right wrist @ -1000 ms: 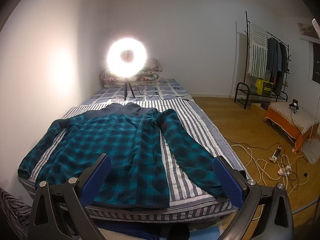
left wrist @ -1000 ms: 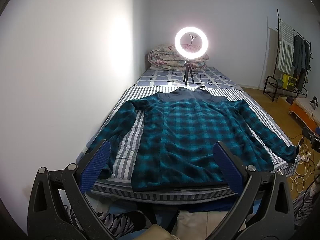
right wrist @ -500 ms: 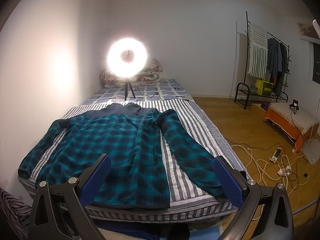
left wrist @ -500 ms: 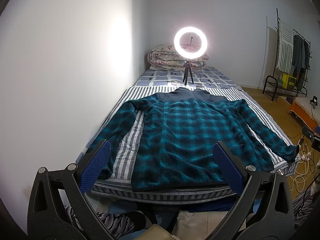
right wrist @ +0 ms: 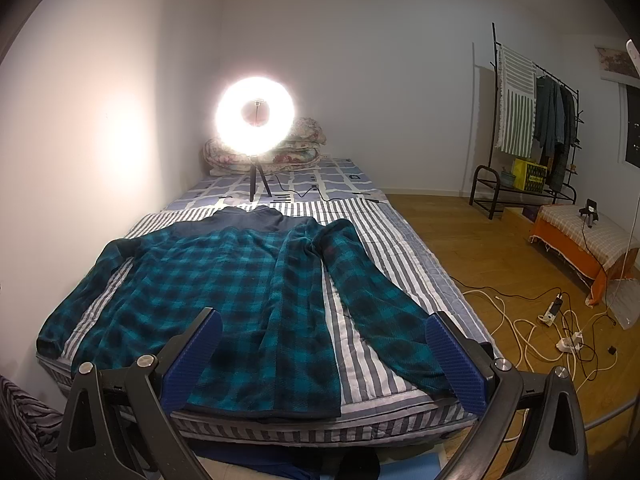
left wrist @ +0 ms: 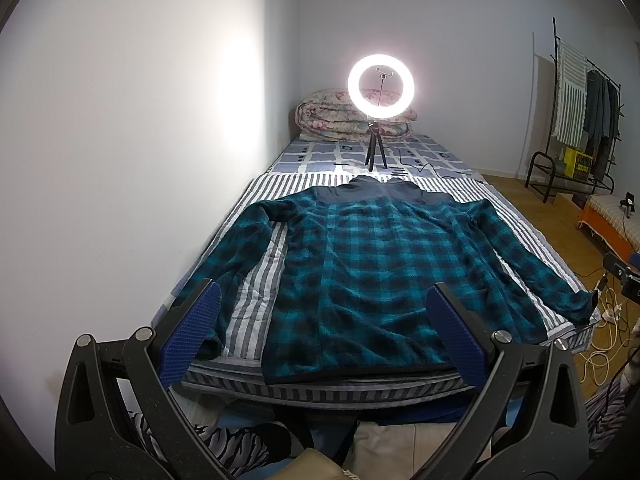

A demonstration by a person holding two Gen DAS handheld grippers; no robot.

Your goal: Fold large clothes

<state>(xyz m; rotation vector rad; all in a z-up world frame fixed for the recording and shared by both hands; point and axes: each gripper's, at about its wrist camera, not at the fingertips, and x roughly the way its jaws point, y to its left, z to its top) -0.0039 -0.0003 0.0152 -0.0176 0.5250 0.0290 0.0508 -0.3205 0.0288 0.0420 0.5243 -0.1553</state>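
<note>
We hold both grippers short of the bed's [left wrist: 516, 216] foot. The teal plaid jacket [left wrist: 384, 272] lies flat on the striped cover, sleeves spread wide, collar toward the ring light [left wrist: 381, 82]. Left gripper [left wrist: 326, 334] jaws wide apart, holding nothing; right gripper [right wrist: 324, 356] jaws likewise apart, above the hem.

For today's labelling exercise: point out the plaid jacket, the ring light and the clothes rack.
plaid jacket [left wrist: 380, 280], left wrist view, middle of its back.
ring light [left wrist: 381, 82], left wrist view, glowing ring.
clothes rack [right wrist: 538, 128], right wrist view, hanging garments.
</note>
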